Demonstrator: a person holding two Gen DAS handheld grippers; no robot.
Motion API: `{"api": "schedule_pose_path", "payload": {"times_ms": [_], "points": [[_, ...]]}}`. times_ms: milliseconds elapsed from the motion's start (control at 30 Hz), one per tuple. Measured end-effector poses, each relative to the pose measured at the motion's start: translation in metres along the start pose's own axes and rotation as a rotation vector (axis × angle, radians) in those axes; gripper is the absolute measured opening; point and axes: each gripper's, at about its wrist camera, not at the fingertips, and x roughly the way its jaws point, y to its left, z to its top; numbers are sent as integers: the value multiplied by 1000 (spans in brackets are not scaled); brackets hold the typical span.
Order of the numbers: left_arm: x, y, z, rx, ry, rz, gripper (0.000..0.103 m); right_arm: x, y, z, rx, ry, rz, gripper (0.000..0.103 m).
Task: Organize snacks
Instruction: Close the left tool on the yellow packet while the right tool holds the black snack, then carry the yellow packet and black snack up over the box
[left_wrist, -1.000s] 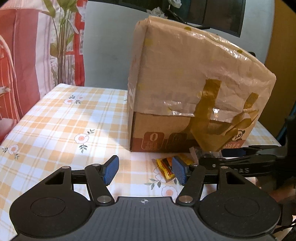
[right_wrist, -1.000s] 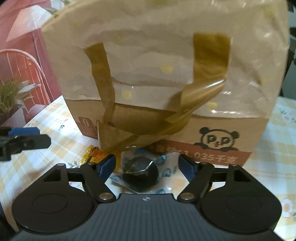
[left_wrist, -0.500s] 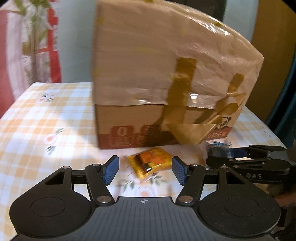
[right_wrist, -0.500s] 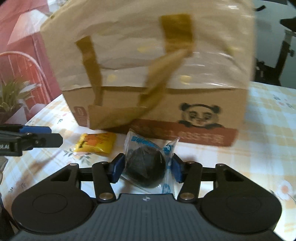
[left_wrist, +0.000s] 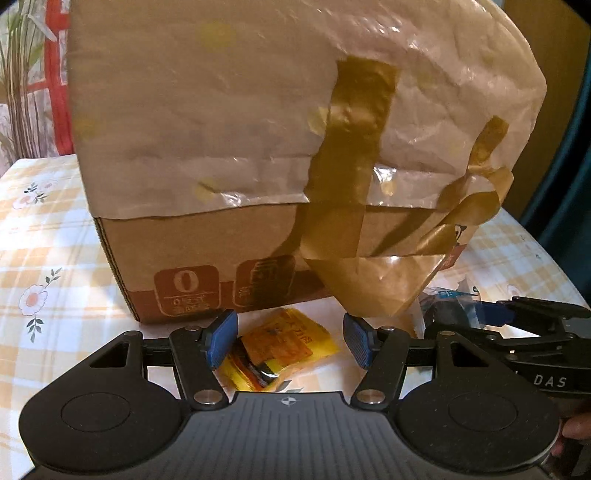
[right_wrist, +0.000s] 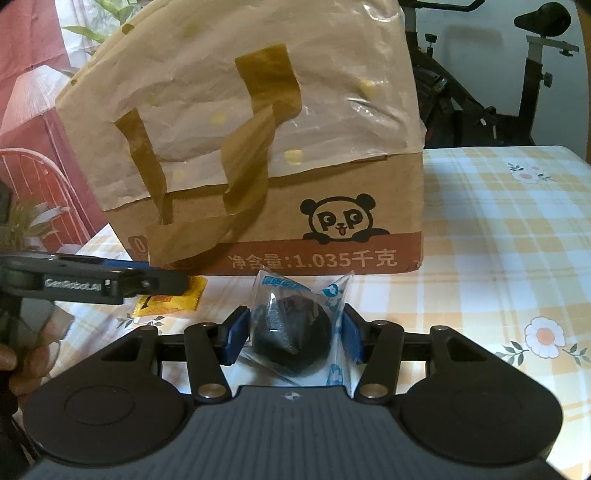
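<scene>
A yellow-orange snack packet (left_wrist: 284, 350) lies on the checked tablecloth in front of the cardboard box (left_wrist: 221, 258). My left gripper (left_wrist: 290, 339) is open around it, one blue pad on each side; the left pad is close to the packet's edge. A clear blue-printed packet with a black ball inside (right_wrist: 291, 332) sits between the pads of my right gripper (right_wrist: 293, 334), which is shut on it. From the right wrist view the left gripper (right_wrist: 147, 275) reaches in over the yellow packet (right_wrist: 173, 301). The left wrist view shows the right gripper (left_wrist: 480, 317) side-on at the right.
The panda-printed box (right_wrist: 332, 206) is draped with a crinkled pale bag with brown handles and stands close behind both packets. The floral checked tablecloth (right_wrist: 498, 240) stretches to the right. An exercise bike (right_wrist: 480, 74) stands behind the table. A person's hand (right_wrist: 22, 354) shows at the left edge.
My left gripper moved right and closer, so the yellow packet now lies between its pads. My right gripper closed on the black ball packet, and the box sits further back in its view.
</scene>
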Motion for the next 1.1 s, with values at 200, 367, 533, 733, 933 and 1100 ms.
{"api": "schedule_pose_path", "payload": {"times_ms": [200,367,533,733,933,1100], "points": [[-6,-15,-17,30,28,-27,65,0,3,-2,-28,6,21,55],[-3,-24,-18,28,16,13,65,1,4,-1,-28,7,26,55],[1,-29,-19,-9,-14,56,65,1,2,-1,-25,7,30,55],[-8,-49,-32,-58,-42,194,35,1,3,-2,-24,5,30,55],[-35,-52,-51,-147,-78,197,34,0,1,-3,-17,-1,39,55],[-58,-51,-54,-178,-135,180,34,0,0,-3,-10,-5,50,55]]}}
